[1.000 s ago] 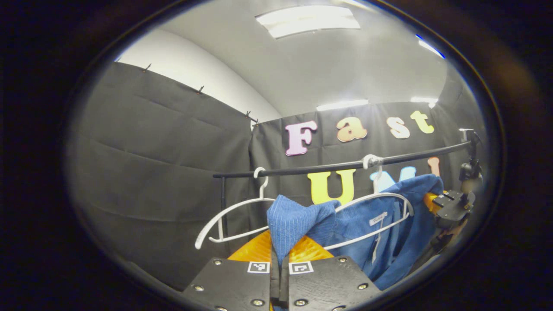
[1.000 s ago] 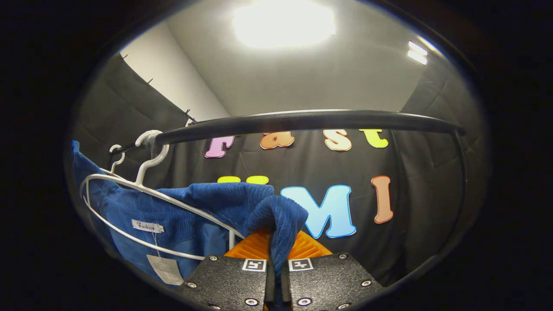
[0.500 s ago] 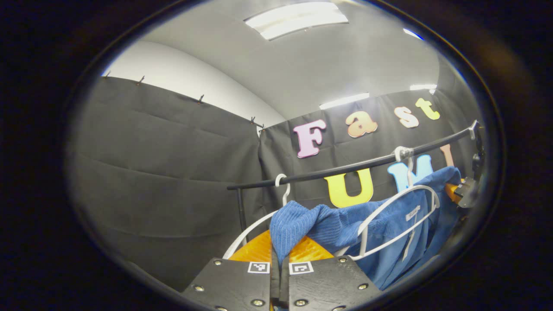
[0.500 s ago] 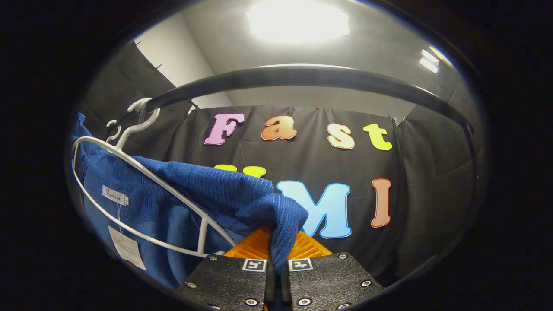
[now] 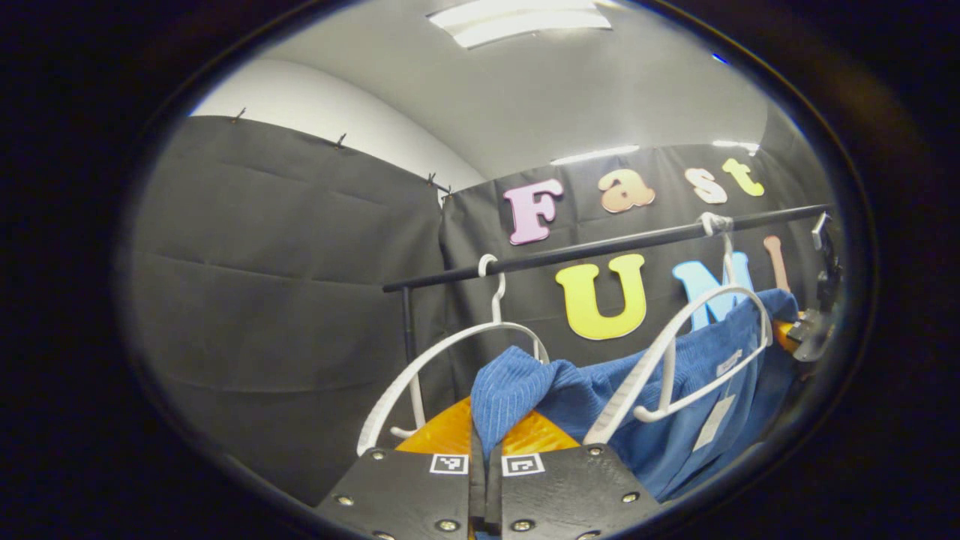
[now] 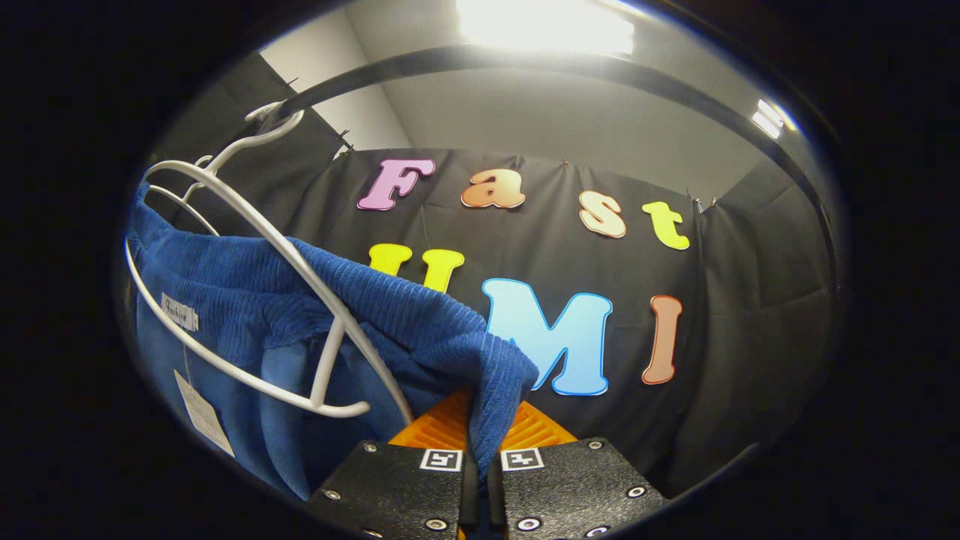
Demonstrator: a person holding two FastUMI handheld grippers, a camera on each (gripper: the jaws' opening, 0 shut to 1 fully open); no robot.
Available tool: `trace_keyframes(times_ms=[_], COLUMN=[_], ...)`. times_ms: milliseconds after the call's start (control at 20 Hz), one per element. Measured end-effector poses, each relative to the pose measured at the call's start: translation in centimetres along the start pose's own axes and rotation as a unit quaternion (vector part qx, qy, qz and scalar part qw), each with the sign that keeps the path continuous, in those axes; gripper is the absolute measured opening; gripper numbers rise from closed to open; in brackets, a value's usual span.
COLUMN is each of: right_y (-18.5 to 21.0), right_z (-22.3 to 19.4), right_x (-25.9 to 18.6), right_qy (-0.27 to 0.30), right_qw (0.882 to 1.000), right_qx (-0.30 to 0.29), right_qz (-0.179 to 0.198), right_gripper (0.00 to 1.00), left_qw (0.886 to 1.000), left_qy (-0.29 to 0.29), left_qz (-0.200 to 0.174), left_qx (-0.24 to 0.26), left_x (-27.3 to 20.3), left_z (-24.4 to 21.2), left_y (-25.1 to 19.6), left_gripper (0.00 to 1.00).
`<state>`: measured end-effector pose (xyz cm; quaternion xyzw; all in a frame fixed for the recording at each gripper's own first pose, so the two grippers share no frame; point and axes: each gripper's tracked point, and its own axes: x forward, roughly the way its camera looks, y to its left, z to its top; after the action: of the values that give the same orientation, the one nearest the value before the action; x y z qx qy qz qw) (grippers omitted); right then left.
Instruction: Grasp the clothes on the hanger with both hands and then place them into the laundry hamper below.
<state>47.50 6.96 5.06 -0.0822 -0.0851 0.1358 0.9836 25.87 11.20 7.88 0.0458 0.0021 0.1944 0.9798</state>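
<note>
Booth: black cloth walls (image 5: 285,255) are seen across the middle of both views, under a pale ceiling with lit panels (image 5: 517,15) at the top of the frame.
Rail: a black clothes rail (image 5: 600,246) is seen running from centre left to upper right in the left gripper view; in the right gripper view it arches across the top of the frame (image 6: 525,60).
Hangers: two white hangers are hooked on the rail in the left gripper view, a bare one (image 5: 450,345) at centre and a second one (image 5: 697,315) at right, tilted, with the garment draped about it. In the right gripper view the second hanger (image 6: 300,270) is seen at left, slanting down toward the lower centre.
Blue garment: a ribbed blue garment (image 5: 675,405) is hung across the lower right of the left gripper view, not yet free of its hanger; in the right gripper view it is spread over the left and lower centre (image 6: 240,315). A white neck label and a hanging paper tag (image 6: 199,412) are seen on it.
Left gripper: the left gripper (image 5: 486,457) is seen at bottom centre, its fingers clenched on a bunched fold of the blue garment.
Right gripper: the right gripper (image 6: 480,450) is seen at bottom centre of its own view, its fingers likewise clamped on a fold of the garment; it is also glimpsed at the far right edge of the left gripper view (image 5: 806,334), just beside the cloth.
</note>
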Motion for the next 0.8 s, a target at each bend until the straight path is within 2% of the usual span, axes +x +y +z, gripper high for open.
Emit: trace_keyframes(times_ms=[100,150,200,450,600,650,750,800], right_y=[-0.1,-0.5,-0.9,-1.7,-1.2,-1.1,-0.6,-0.4], right_z=[-0.5,-0.8,-1.3,-6.3,-8.6,-9.3,-10.4,-10.8], right_x=[0.2,0.9,1.3,1.0,-0.4,-1.0,-2.2,-2.7], right_qy=[0.005,0.007,0.013,0.073,0.095,0.1,0.112,0.115], right_qw=[1.0,1.0,1.0,0.997,0.995,0.995,0.993,0.993], right_qx=[0.006,0.009,0.01,0.035,0.03,0.029,0.026,0.026], right_qz=[0.002,-0.003,-0.011,-0.011,0.0,0.003,0.009,0.014], right_gripper=[0.05,0.05,0.05,0.05,0.05,0.05,0.05,0.05], left_qw=[1.0,1.0,1.0,0.998,0.998,0.998,0.997,0.997], left_qy=[0.011,0.014,0.016,0.037,0.049,0.054,0.063,0.066], left_qz=[-0.003,-0.006,-0.012,-0.032,-0.037,-0.036,-0.033,-0.03], left_qx=[-0.007,-0.014,-0.021,-0.028,-0.027,-0.028,-0.028,-0.027], left_x=[0.2,0.6,0.8,0.6,0.9,0.8,0.1,-0.5], left_z=[-0.9,-1.2,-1.4,-3.9,-5.6,-6.1,-7.3,-7.8], left_y=[0.0,-0.2,-0.5,-2.3,-3.3,-3.7,-3.4,-3.2], left_gripper=[0.06,0.01,0.01,0.01,0.01,0.06,0.06,0.01])
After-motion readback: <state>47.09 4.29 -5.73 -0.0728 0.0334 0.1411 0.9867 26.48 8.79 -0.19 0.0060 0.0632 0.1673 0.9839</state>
